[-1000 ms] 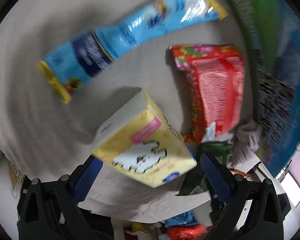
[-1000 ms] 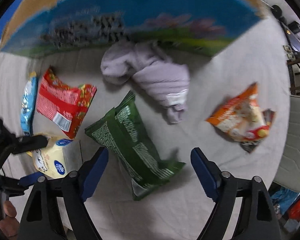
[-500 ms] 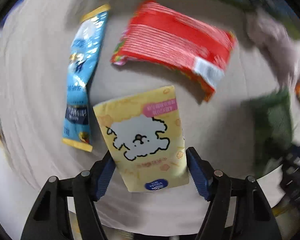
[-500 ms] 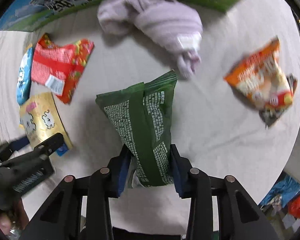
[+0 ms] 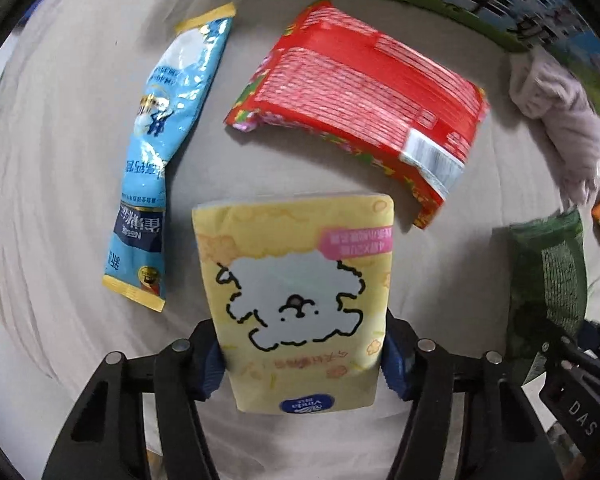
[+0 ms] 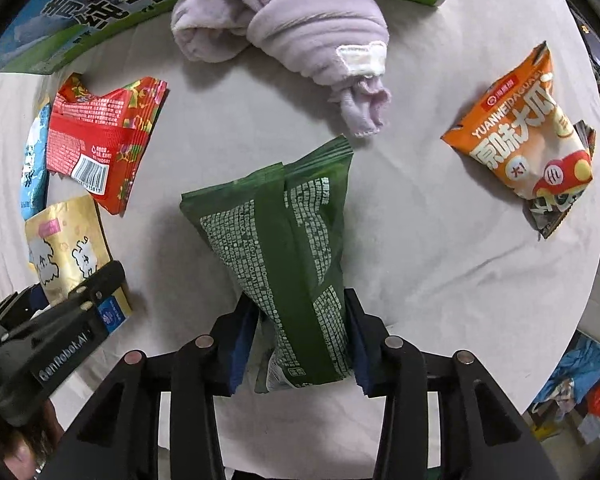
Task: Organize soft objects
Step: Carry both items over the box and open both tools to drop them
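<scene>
Left wrist view: left gripper (image 5: 302, 354) pinches the yellow tissue pack (image 5: 296, 300); right gripper (image 6: 298, 342) pinches the green bag (image 6: 284, 264). Both soft packs, apparently lifted off the table (image 6: 440, 240), may slip.

In the right wrist view the green bag (image 6: 296, 264) lies at the centre of the cloth-covered table (image 6: 440, 248). The towel (image 6: 300, 36) is at 12 o'clock, against the carton (image 6: 100, 4). The orange bag (image 6: 528, 136) is at 2 o'clock. The red packet (image 6: 100, 140) is at 10, the sachet (image 6: 34, 160) just left of it, and the tissue pack (image 6: 64, 248) at 9.
</scene>
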Tool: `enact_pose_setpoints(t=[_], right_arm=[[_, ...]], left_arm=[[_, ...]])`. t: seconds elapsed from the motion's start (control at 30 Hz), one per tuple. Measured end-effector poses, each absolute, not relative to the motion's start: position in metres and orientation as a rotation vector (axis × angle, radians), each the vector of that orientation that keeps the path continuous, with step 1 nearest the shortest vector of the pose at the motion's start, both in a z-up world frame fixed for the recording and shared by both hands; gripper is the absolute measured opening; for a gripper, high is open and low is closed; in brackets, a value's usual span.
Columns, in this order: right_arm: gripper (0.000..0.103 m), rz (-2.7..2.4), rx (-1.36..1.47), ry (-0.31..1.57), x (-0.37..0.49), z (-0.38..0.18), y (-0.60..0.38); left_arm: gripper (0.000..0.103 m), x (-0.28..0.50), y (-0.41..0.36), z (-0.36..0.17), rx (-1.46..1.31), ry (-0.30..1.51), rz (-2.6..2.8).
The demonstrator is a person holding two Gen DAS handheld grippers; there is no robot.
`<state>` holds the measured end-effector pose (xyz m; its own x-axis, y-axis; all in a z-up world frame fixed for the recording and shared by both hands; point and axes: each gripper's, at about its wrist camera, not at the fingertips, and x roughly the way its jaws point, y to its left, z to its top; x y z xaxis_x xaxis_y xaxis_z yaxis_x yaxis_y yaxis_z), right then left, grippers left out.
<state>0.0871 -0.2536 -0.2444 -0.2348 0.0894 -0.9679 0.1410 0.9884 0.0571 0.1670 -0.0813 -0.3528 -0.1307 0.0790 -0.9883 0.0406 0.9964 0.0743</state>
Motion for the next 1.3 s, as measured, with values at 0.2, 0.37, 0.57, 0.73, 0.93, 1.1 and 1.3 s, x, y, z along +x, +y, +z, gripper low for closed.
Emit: enact_pose_setpoints(t=[0.2, 0.37, 0.57, 0.73, 0.93, 1.1, 1.3], right_arm=[[0.036, -0.055, 0.145, 1.794, 0.074, -0.246, -0.25], [0.035, -0.054, 0.143, 1.764, 0.054, -0.243, -0.255], [0.034, -0.02, 0.185, 1.694, 0.03, -0.218, -0.268], [0.034, 0.009, 0.217, 1.616, 0.012, -0.183, -0.281], [0.034, 0.027, 0.267, 1.513, 0.003, -0.14, -0.311], [0.034, 0.044, 0.3, 1.442, 0.03, -0.098, -0.318], [0.034, 0.0, 0.294, 1.356, 0.093, -0.083, -0.326]], left_arm=[[0.06, 0.14, -0.127, -0.36, 0.116, 1.657, 0.03], [0.06, 0.129, -0.151, -0.32, 0.119, 1.598, 0.038], [0.06, 0.114, -0.182, -0.251, 0.13, 1.496, 0.012], [0.06, 0.105, -0.198, -0.186, 0.098, 1.418, -0.022], [0.06, 0.112, -0.189, -0.126, 0.047, 1.325, -0.095], [0.06, 0.146, -0.195, -0.083, 0.065, 1.242, -0.15], [0.06, 0.227, -0.18, -0.096, 0.091, 1.23, -0.209]])
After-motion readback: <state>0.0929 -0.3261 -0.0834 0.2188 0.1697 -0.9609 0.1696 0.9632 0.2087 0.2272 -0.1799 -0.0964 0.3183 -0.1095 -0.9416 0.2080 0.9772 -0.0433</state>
